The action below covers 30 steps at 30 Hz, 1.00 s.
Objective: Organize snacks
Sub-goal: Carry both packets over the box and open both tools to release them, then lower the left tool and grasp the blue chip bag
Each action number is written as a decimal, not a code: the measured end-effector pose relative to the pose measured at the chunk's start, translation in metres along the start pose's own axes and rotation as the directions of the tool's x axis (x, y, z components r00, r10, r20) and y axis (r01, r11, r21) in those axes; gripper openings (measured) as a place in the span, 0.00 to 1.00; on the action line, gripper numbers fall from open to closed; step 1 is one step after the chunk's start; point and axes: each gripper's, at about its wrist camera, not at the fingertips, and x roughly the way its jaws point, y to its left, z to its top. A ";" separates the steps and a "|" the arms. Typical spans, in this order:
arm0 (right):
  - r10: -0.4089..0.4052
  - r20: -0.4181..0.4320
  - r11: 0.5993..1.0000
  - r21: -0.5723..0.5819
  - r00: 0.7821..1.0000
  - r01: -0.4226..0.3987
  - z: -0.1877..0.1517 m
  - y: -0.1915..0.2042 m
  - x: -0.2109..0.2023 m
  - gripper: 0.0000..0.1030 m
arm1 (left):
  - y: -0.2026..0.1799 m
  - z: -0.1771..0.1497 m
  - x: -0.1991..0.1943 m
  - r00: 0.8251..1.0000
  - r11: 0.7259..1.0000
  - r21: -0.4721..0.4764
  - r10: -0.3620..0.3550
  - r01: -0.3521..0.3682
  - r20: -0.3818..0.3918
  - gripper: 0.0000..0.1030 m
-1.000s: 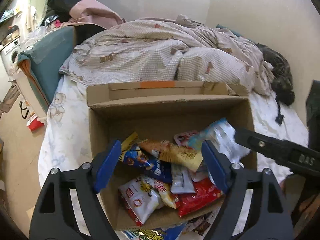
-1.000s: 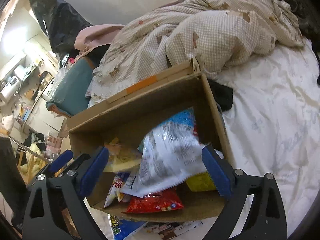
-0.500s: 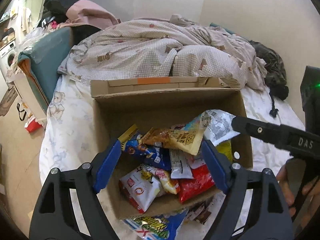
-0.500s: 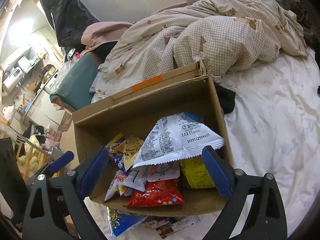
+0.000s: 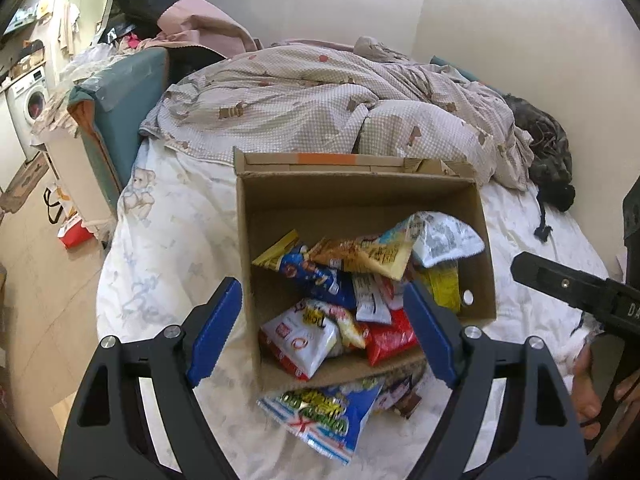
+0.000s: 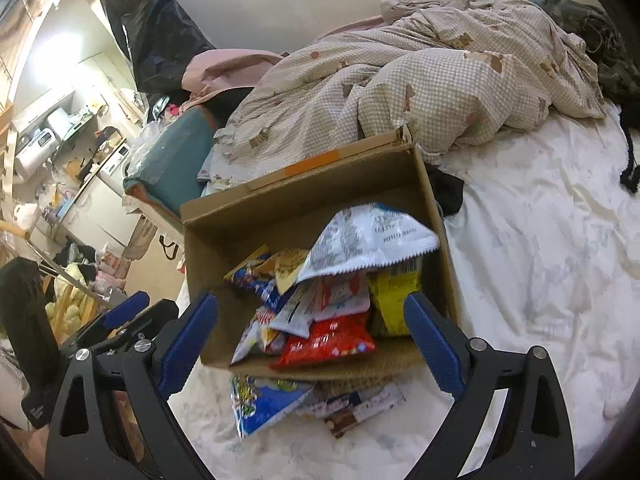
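The cardboard box (image 5: 362,216) is seen at the centre of both views, lying on the white bed sheet (image 5: 168,248) with its open side turned toward the cameras. It is filled with snack packets, among them a large white packet (image 6: 372,240) draped across the top, a red packet (image 6: 330,340) near the lower lip and a yellow packet (image 6: 394,292) against the right wall. A blue-and-white packet (image 5: 324,412) and a few smaller wrappers (image 6: 360,404) are left outside, just below the box and partly tucked under its edge.

The heap is judged loose: the white packet could slide out if the box is nudged, and the soft bed gives no firm footing, so the box may tip further. The packets under the lip could be pinned or torn if pulled hard.

The left gripper (image 5: 320,328) is held wide open and empty, its fingers (image 5: 214,330) framing the box mouth. The right gripper (image 6: 312,340) is likewise spread wide with nothing held.

A rumpled checked duvet (image 5: 320,108) is piled behind the box, and a dark garment (image 6: 448,196) lies touching its right side. A washing machine (image 5: 28,100) is visible at the left edge of the left view.
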 end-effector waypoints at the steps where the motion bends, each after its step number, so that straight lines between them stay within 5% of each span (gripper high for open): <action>1: 0.003 -0.002 1.000 0.004 1.000 -0.003 -0.004 0.000 -0.003 0.94 | 0.000 -0.004 -0.005 1.000 1.000 0.009 0.005 -0.005 0.002 0.79; 9: -0.014 -0.037 1.000 0.011 0.999 0.014 -0.037 0.003 -0.019 0.94 | 0.014 -0.023 -0.036 1.000 0.999 -0.039 -0.007 0.007 0.008 0.94; 19: -0.063 -0.076 0.993 0.095 0.995 0.071 -0.071 -0.009 -0.035 0.94 | 0.029 -0.053 -0.041 0.997 0.995 -0.092 0.025 -0.032 -0.075 0.94; 30: -0.024 -0.162 0.961 0.269 0.986 0.068 -0.081 -0.039 -0.012 0.94 | 0.045 -0.072 -0.016 0.980 0.982 -0.178 0.027 -0.063 -0.196 0.94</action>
